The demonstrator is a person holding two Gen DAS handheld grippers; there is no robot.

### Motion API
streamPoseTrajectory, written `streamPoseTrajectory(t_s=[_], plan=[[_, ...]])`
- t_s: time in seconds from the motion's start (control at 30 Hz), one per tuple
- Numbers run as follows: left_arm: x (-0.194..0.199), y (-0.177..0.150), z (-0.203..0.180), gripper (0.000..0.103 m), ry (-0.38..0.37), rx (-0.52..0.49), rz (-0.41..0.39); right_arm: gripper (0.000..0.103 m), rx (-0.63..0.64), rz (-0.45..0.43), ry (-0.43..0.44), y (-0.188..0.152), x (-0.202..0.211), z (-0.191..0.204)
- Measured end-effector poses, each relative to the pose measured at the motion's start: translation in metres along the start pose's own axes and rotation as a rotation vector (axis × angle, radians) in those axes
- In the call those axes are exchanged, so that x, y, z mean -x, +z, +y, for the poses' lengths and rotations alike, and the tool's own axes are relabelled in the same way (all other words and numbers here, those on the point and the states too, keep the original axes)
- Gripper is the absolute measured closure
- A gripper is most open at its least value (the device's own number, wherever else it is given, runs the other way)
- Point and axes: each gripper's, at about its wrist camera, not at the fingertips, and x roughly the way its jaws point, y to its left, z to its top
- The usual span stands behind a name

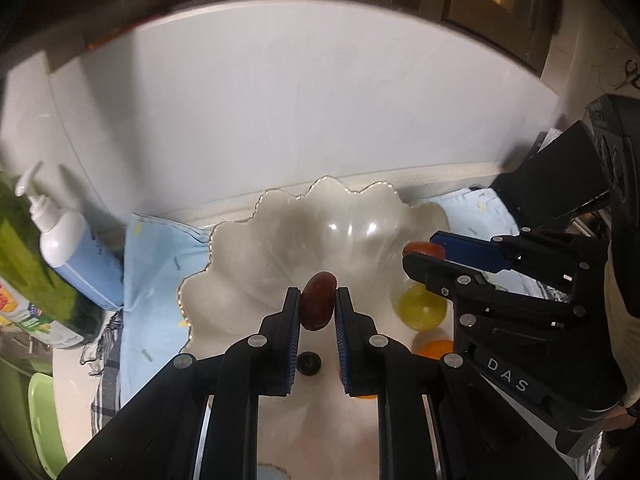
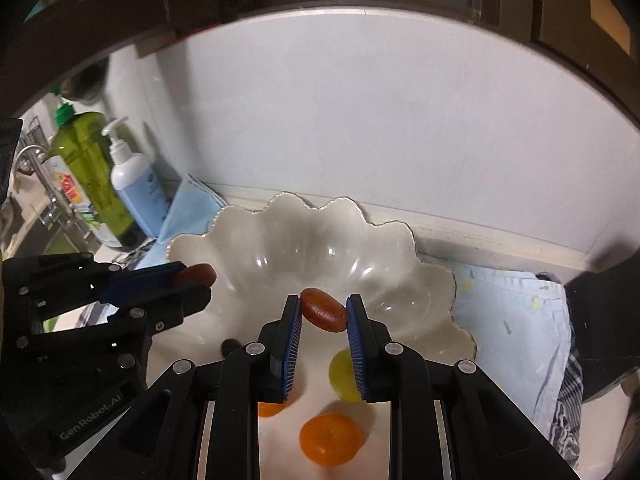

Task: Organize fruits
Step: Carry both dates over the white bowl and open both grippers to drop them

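**Both claws loaded, at the bowl**

Left claw (image 1: 318, 308) is clamped on a dark red date (image 1: 318, 300); right claw (image 2: 323, 312) grips a second date (image 2: 324, 310), tilted between its pads. The scalloped bowl (image 1: 280, 224) sits just ahead of both tips, empty as far as I see. Green fruit (image 2: 340, 372) and orange (image 2: 330, 432) lie on the surface (image 2: 320, 360) below my right claw. I'd carry each past the near rim, lower, then release low so the dates don't bounce out.
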Motion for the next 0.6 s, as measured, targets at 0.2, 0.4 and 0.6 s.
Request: streamPoseTrajectory(t_s=[0.2,0.4,0.6], plan=[[-0.022,0.007,0.001,0.085,0.007,-0.010,0.051,0.079,-0.031,0.069,0.001,0.006,-0.025,-0.010],[-0.036,0.013,-0.001,0.084,0.005,-0.014,0.086,0.078,-0.054,0.108,0.007,0.008,-0.042,-0.014],[-0.039,0.016,0.007,0.059,0.027,0.014,0.095,0.070,-0.096,0.133,0.009,0.007,-0.047,-0.021]])
